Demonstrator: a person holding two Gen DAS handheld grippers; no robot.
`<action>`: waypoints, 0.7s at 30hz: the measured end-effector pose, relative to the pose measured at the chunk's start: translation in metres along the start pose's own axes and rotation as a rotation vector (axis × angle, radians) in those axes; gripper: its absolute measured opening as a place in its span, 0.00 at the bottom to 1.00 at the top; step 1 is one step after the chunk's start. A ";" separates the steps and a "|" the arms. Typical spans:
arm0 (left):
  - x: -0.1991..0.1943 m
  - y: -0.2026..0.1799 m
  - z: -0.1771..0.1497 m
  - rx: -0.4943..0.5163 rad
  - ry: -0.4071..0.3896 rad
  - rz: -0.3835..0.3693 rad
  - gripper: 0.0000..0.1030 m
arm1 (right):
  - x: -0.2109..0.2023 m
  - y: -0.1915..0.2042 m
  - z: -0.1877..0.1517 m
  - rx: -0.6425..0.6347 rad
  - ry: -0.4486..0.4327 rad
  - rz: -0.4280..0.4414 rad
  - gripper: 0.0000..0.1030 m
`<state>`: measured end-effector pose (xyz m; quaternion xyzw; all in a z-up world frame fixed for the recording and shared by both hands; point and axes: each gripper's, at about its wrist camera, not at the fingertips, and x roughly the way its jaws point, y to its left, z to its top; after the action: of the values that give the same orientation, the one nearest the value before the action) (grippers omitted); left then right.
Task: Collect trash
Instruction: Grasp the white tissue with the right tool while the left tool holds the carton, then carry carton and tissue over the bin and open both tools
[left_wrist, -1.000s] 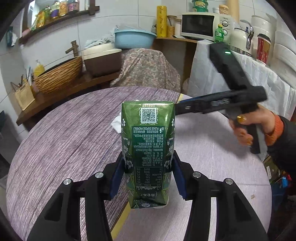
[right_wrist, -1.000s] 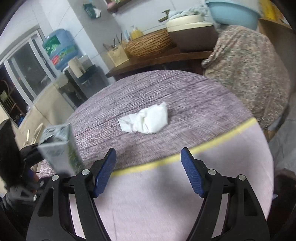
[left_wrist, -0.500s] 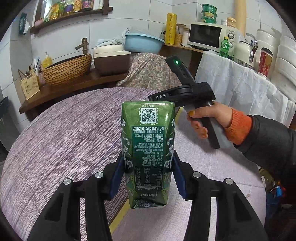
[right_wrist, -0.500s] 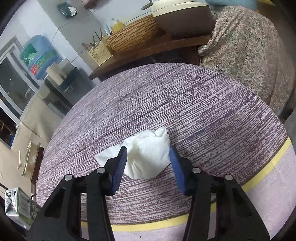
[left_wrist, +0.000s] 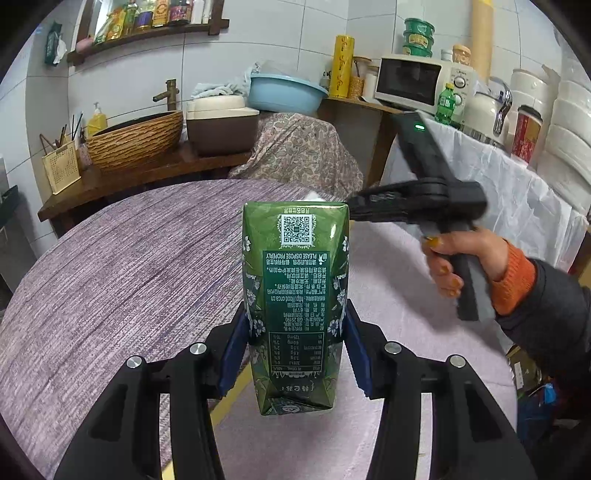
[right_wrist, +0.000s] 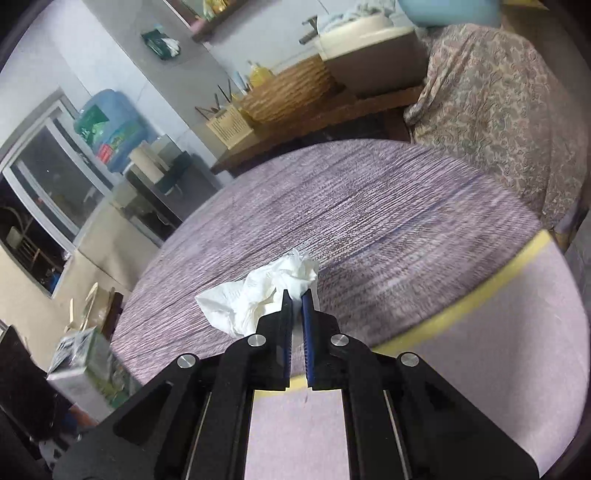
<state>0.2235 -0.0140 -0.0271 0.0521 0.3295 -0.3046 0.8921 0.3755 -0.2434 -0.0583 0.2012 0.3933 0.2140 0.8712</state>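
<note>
My left gripper (left_wrist: 293, 325) is shut on a green drink carton (left_wrist: 293, 295), held upright above the round table (left_wrist: 122, 266). The carton also shows at the lower left of the right wrist view (right_wrist: 86, 365). My right gripper (right_wrist: 296, 297) is shut on a crumpled white tissue (right_wrist: 258, 295), which sticks out to the left of the blue pads over the purple tablecloth. In the left wrist view the right gripper's body (left_wrist: 417, 203) is behind the carton; a sliver of the tissue (left_wrist: 314, 195) shows above the carton top.
The table has a purple woven cloth (right_wrist: 369, 221) with a yellow band (right_wrist: 461, 302). Behind it stand a chair under a patterned cover (left_wrist: 295, 151), a wooden counter with a basket (left_wrist: 136, 140), and a white-draped bench with a microwave (left_wrist: 413, 83).
My right gripper has closed on the tissue, which was between its open pads, and has pulled up and back. My left gripper holds the carton as before.
</note>
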 end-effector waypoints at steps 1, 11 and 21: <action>-0.002 -0.003 0.000 -0.011 -0.006 -0.008 0.47 | -0.016 0.000 -0.006 -0.007 -0.021 -0.002 0.06; -0.006 -0.081 0.000 -0.032 -0.052 -0.170 0.47 | -0.156 -0.020 -0.083 -0.066 -0.193 -0.189 0.06; 0.036 -0.187 0.008 0.043 -0.029 -0.302 0.47 | -0.254 -0.088 -0.175 0.055 -0.305 -0.447 0.06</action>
<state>0.1419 -0.1860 -0.0229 0.0166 0.3141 -0.4428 0.8396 0.1078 -0.4195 -0.0588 0.1629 0.2979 -0.0273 0.9402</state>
